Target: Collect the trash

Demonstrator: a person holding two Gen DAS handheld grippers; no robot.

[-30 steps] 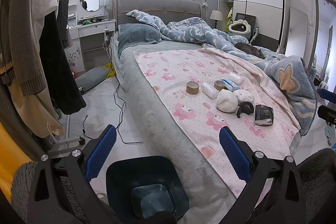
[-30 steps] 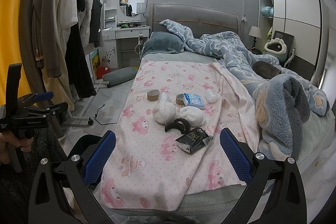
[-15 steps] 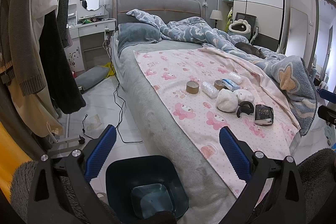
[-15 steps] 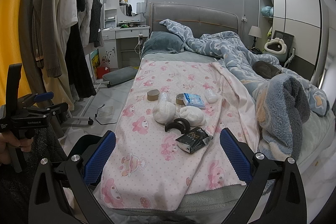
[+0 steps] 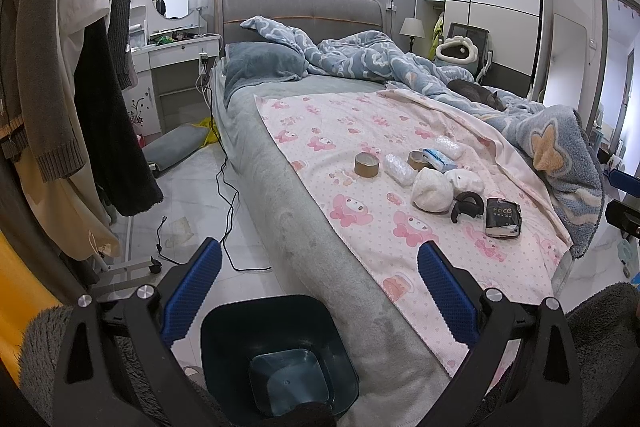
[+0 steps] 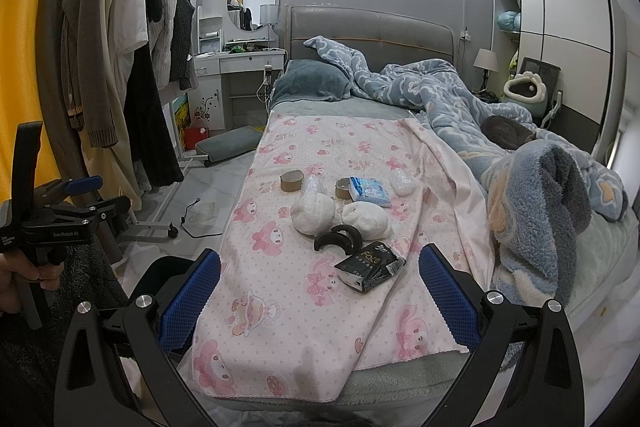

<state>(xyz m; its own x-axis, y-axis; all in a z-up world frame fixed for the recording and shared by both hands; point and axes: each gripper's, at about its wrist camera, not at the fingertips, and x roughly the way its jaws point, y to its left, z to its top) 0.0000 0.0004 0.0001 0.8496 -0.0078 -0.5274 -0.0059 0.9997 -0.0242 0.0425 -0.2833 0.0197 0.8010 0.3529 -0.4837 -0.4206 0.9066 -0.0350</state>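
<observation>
Right now my left gripper (image 5: pixel 318 291) hangs with its blue-padded jaws spread wide and empty, above the dark teal square plastic bin (image 5: pixel 276 351) standing on the floor beside the bed. My right gripper (image 6: pixel 319 293) is equally spread, holding nothing, at the foot of the pink cartoon-print sheet (image 6: pixel 280 311). On that sheet the trash lies clustered: a crumpled black tissue packet (image 6: pixel 370 265) nearest, a black curved band (image 6: pixel 338 237), two white wads (image 6: pixel 312 213), cardboard tape rolls (image 6: pixel 291 181) and a blue-white wipes pack (image 6: pixel 370 191).
</observation>
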